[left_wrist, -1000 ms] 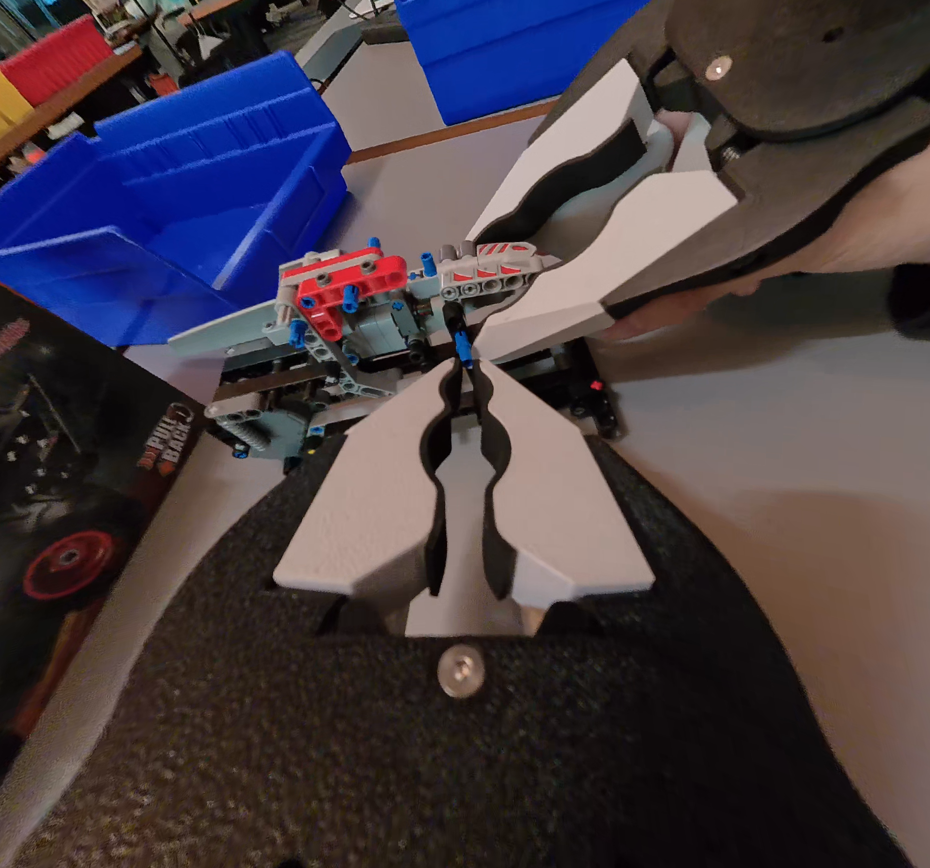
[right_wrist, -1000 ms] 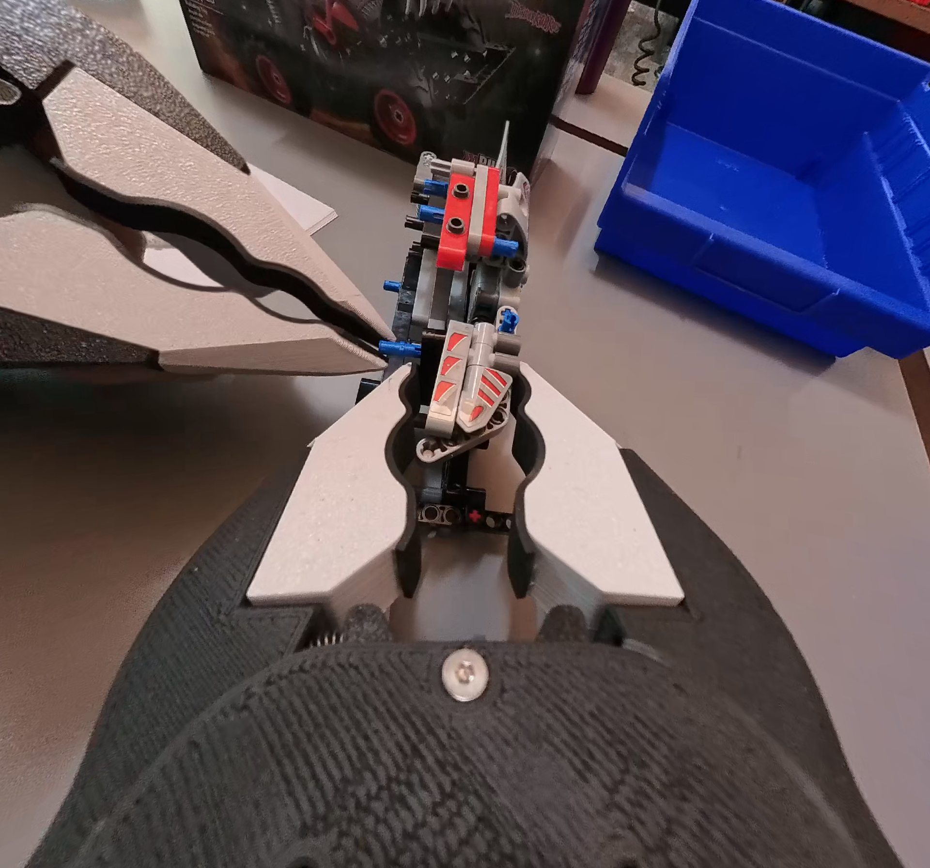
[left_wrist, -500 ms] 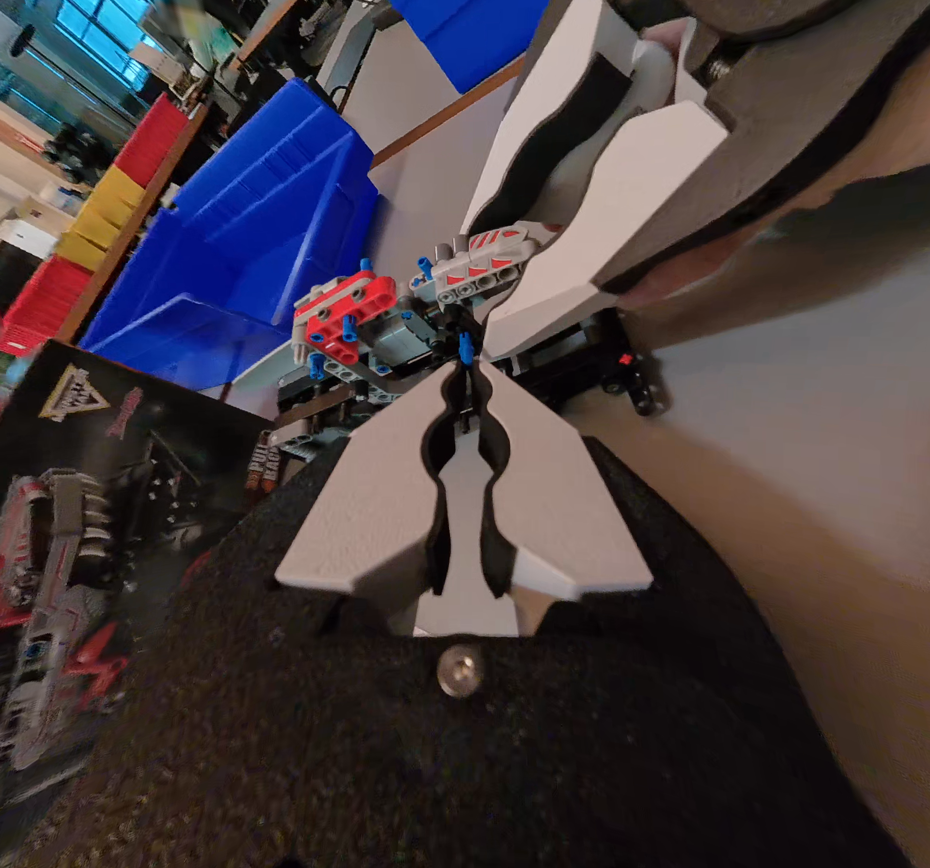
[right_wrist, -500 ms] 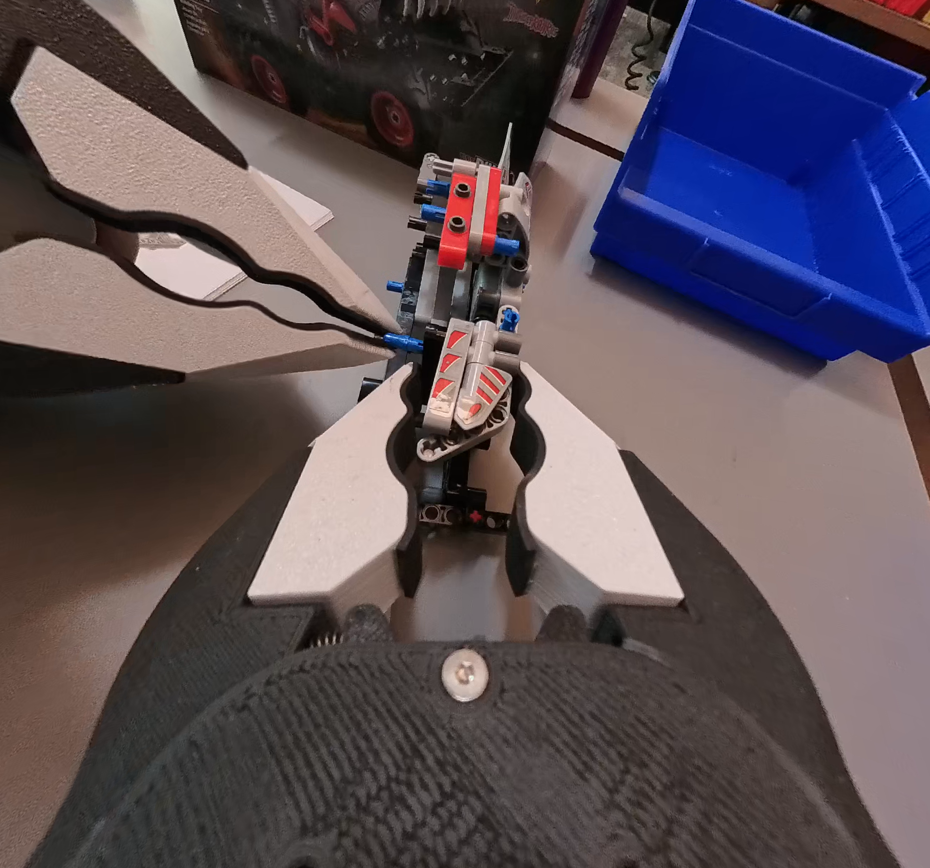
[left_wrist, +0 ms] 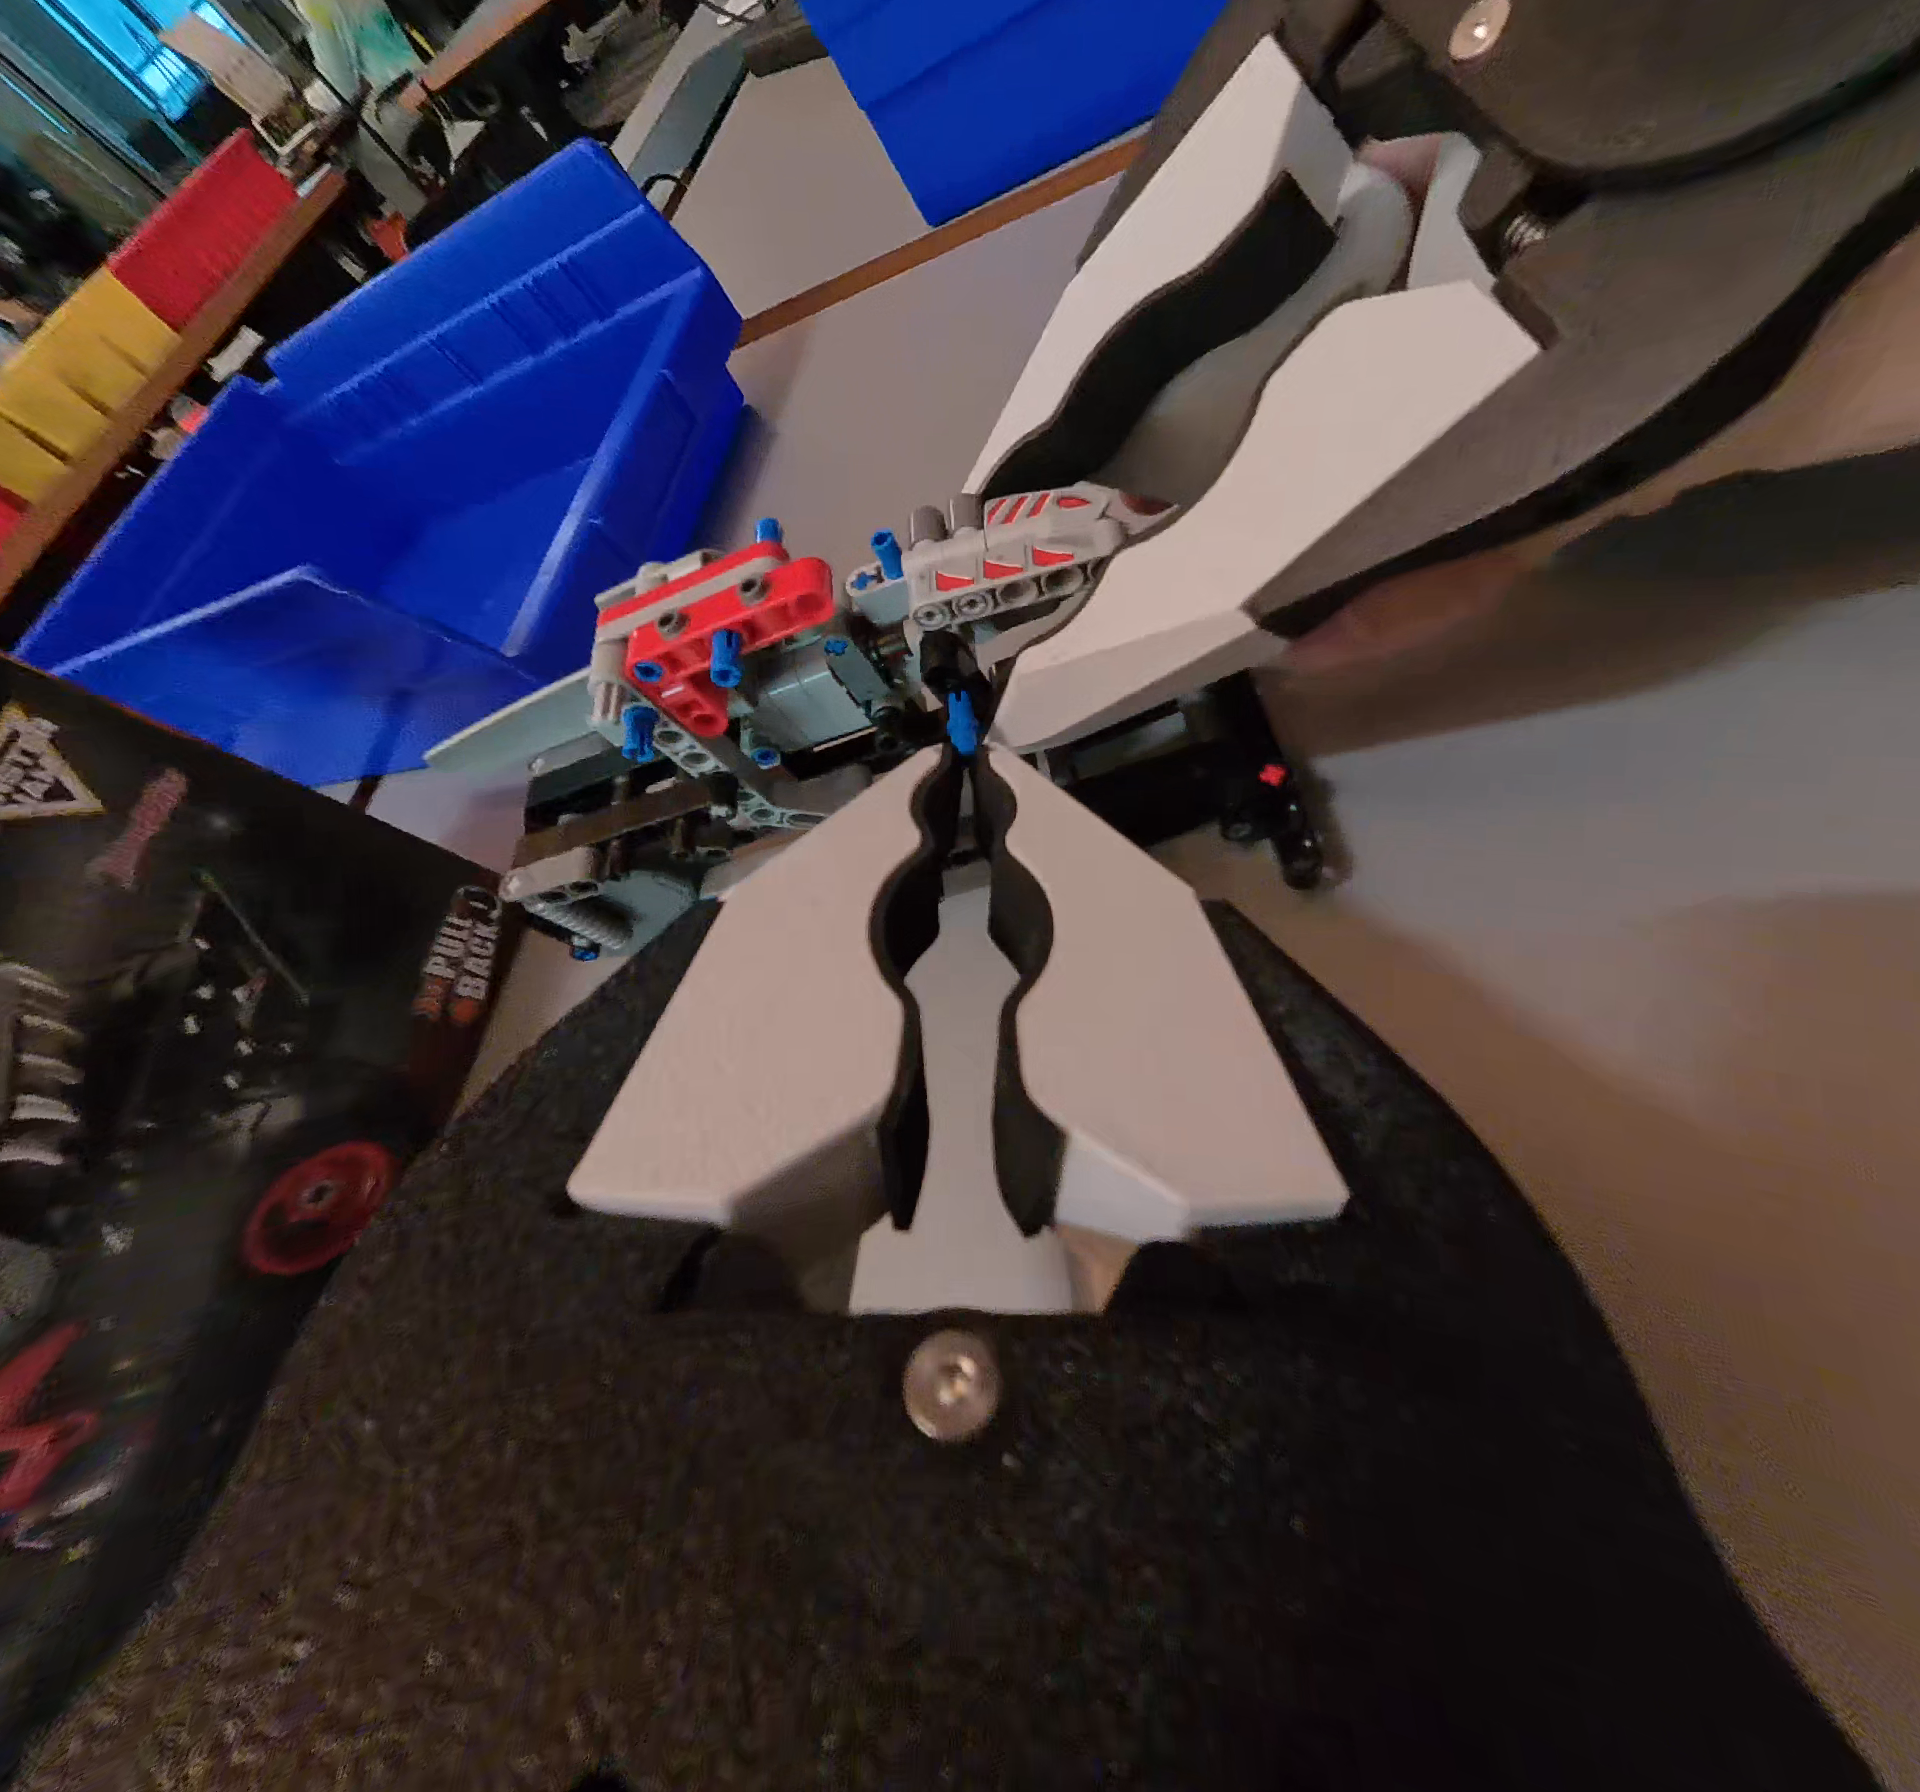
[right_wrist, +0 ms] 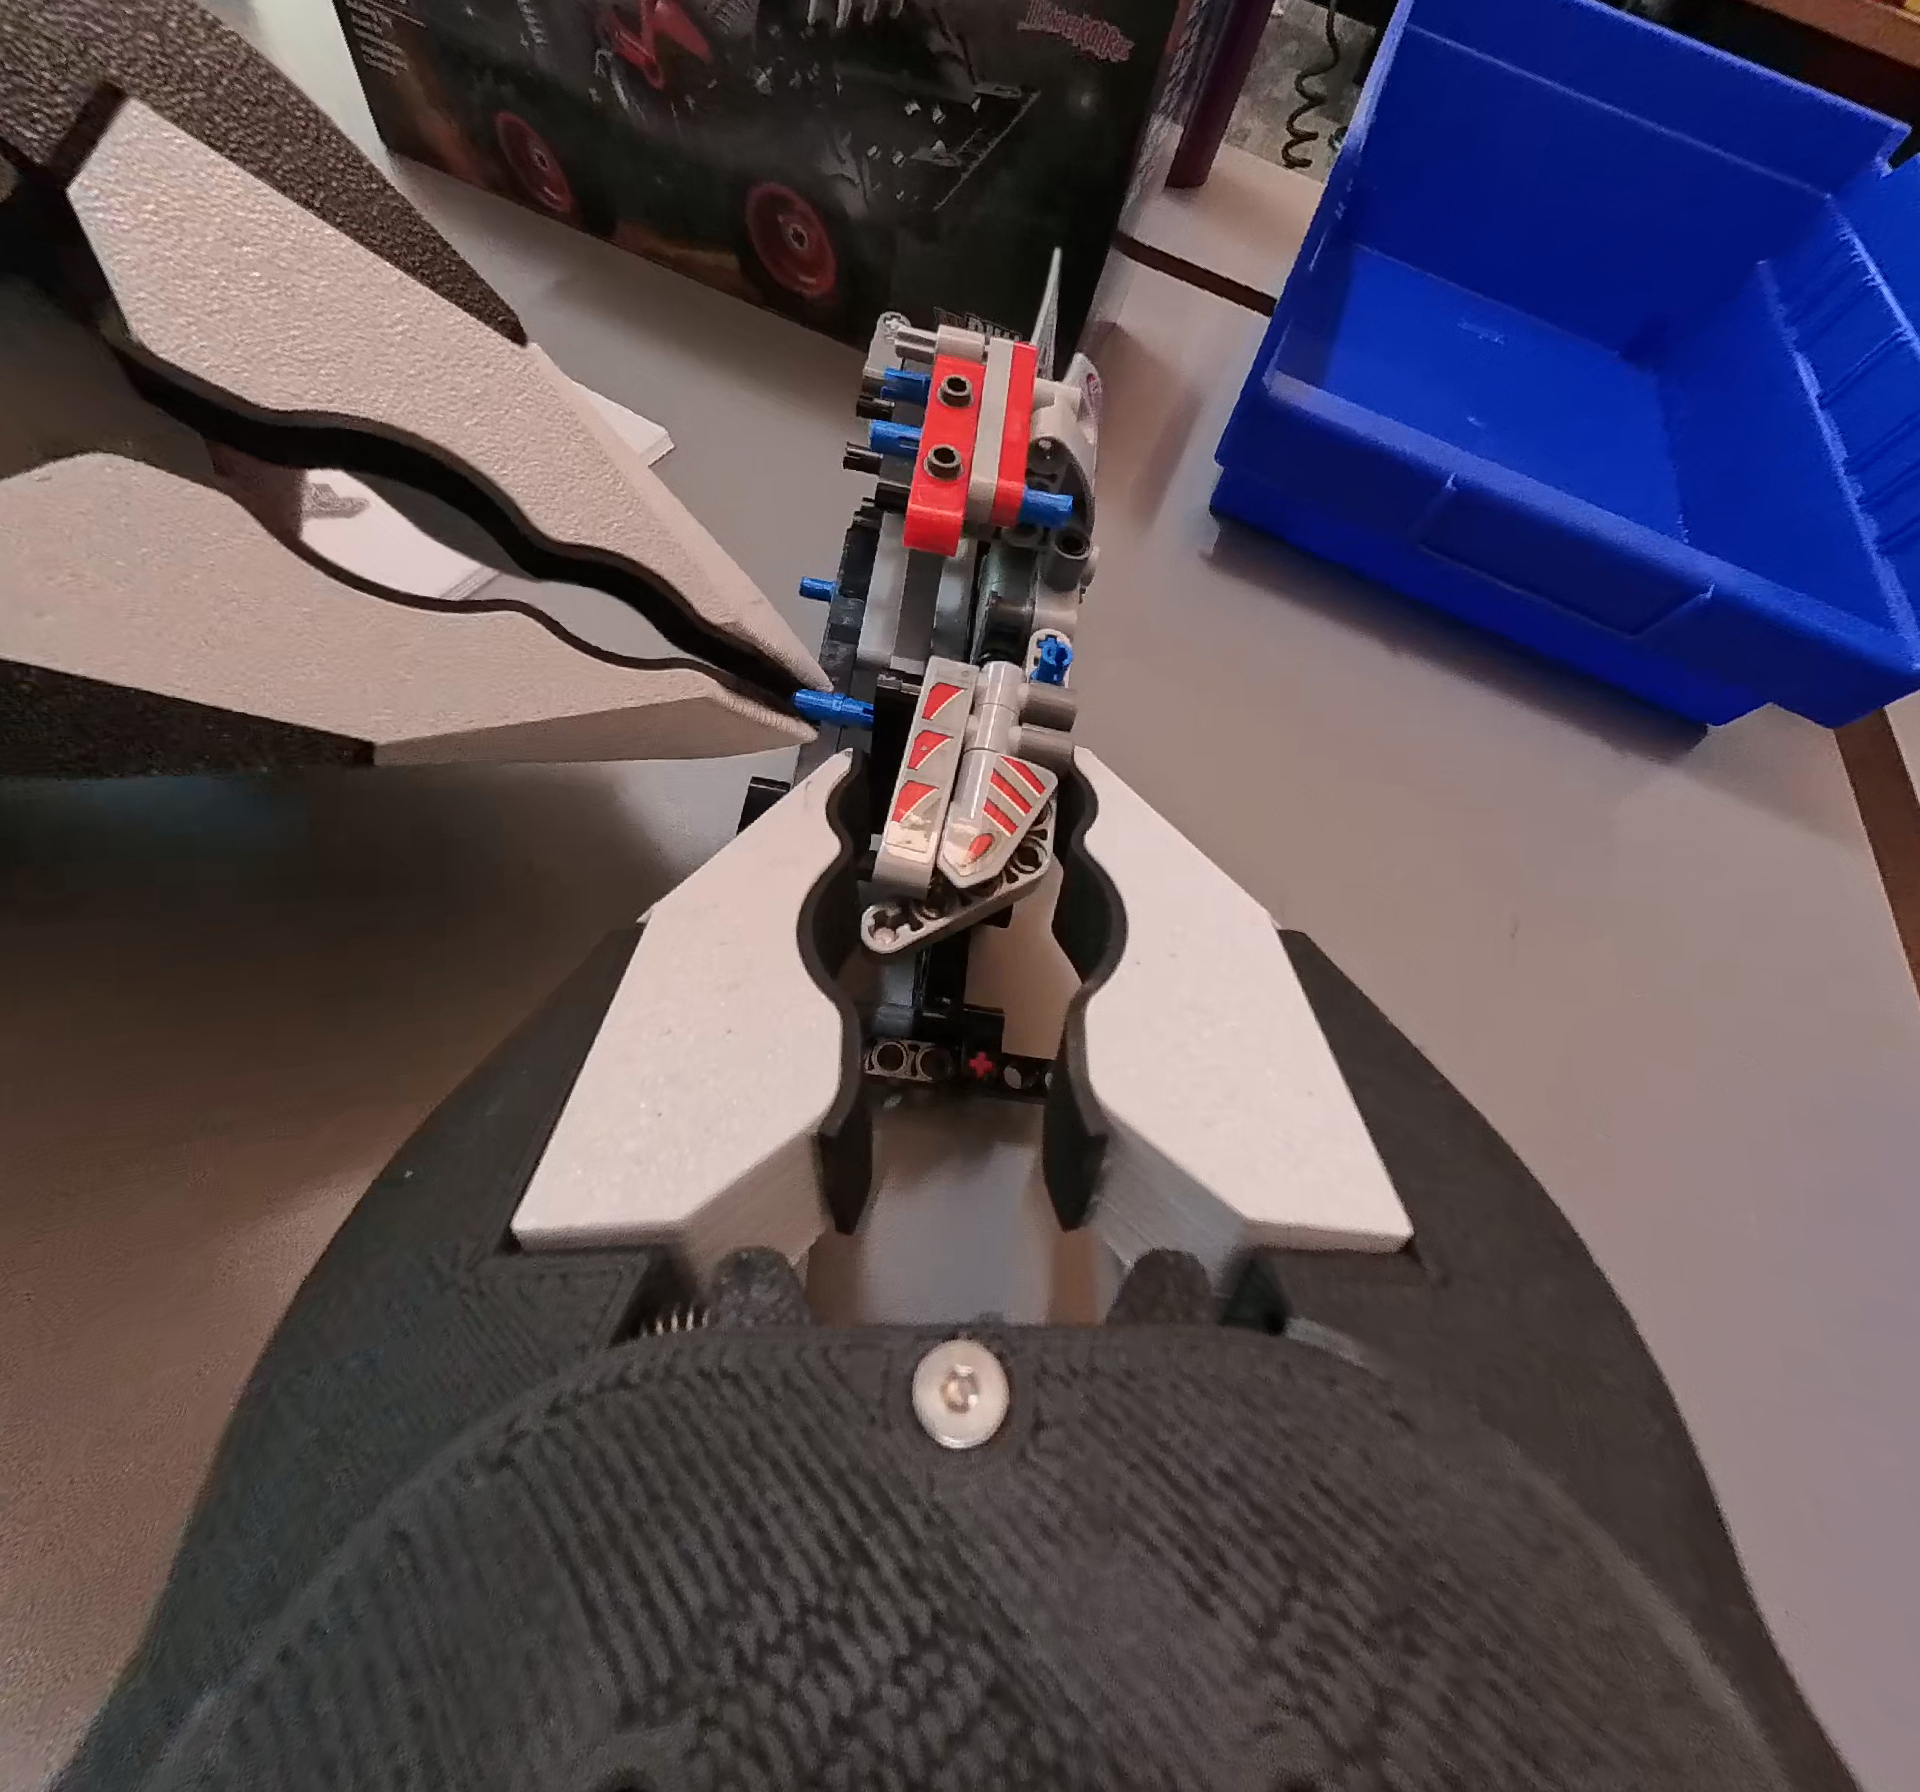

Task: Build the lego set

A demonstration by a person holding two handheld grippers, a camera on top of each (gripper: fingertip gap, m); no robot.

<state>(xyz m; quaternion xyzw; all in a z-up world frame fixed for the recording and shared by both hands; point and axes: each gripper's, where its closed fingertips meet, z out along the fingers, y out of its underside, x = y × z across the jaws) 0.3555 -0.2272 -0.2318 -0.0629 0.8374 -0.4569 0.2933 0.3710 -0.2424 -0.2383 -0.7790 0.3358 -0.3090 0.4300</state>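
The part-built lego model (left_wrist: 769, 662) stands on the grey table, with a red beam (right_wrist: 961, 433), blue pins and a grey panel with red stripes (right_wrist: 961, 776). My right gripper (right_wrist: 961, 766) is shut on the model's near end around the striped panel; it enters the left wrist view from the upper right (left_wrist: 1101, 599). My left gripper (left_wrist: 961, 755) is shut on a small blue pin (left_wrist: 963, 716) at the model's side. In the right wrist view the left gripper (right_wrist: 810, 708) comes from the left and its tips hold the pin (right_wrist: 836, 703) against the model.
The dark lego box (right_wrist: 779, 28) stands just behind the model and also shows in the left wrist view (left_wrist: 208, 963). A blue bin (right_wrist: 1558, 412) sits right of the model, and a second blue bin (left_wrist: 987, 7) stands farther back. White paper (right_wrist: 634, 433) lies under the left gripper. Both grippers' tips are close together, under 4 cm apart.
The left gripper tilted to one side and came back, still on the blue pin at the model's side. The right gripper and the model stayed put.
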